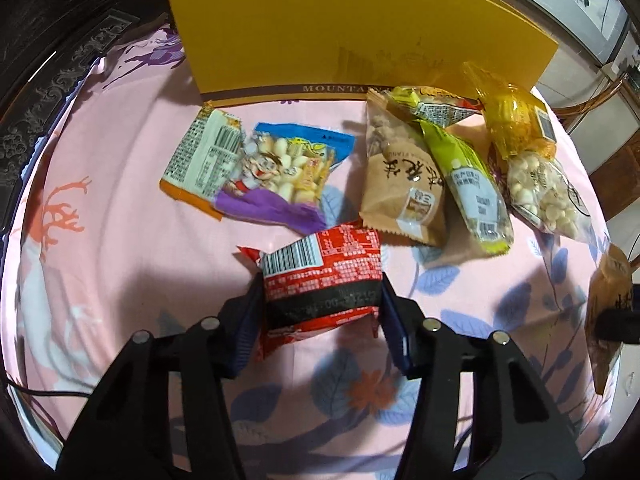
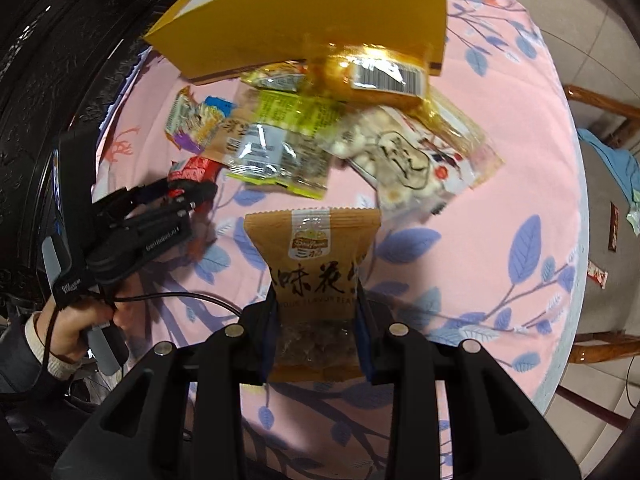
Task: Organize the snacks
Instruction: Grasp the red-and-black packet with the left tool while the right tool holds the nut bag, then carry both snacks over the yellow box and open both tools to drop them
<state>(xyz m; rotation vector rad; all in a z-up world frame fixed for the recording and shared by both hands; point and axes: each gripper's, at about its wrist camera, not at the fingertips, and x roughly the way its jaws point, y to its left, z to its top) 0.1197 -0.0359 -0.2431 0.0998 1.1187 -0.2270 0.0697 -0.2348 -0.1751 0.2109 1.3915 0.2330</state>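
Observation:
My left gripper (image 1: 320,296) is shut on a red snack packet (image 1: 320,276) with a barcode, held just above the pink cloth. My right gripper (image 2: 316,300) is shut on a brown peanut packet (image 2: 314,256), which also shows at the right edge of the left wrist view (image 1: 608,304). A yellow box (image 1: 340,28) stands open at the back. In front of it lie a blue-purple packet (image 1: 280,176), an orange-white packet (image 1: 204,152), a second brown packet (image 1: 404,184), a green packet (image 1: 468,184), a clear bag of white balls (image 1: 548,192) and a yellow wrapped snack (image 1: 516,120).
The table carries a pink flowered cloth (image 1: 100,260). Dark carved furniture (image 1: 48,40) stands at the left. The left gripper and the hand holding it show in the right wrist view (image 2: 152,220). Wooden chairs (image 2: 600,112) and small wrappers on the floor (image 2: 596,276) lie to the right.

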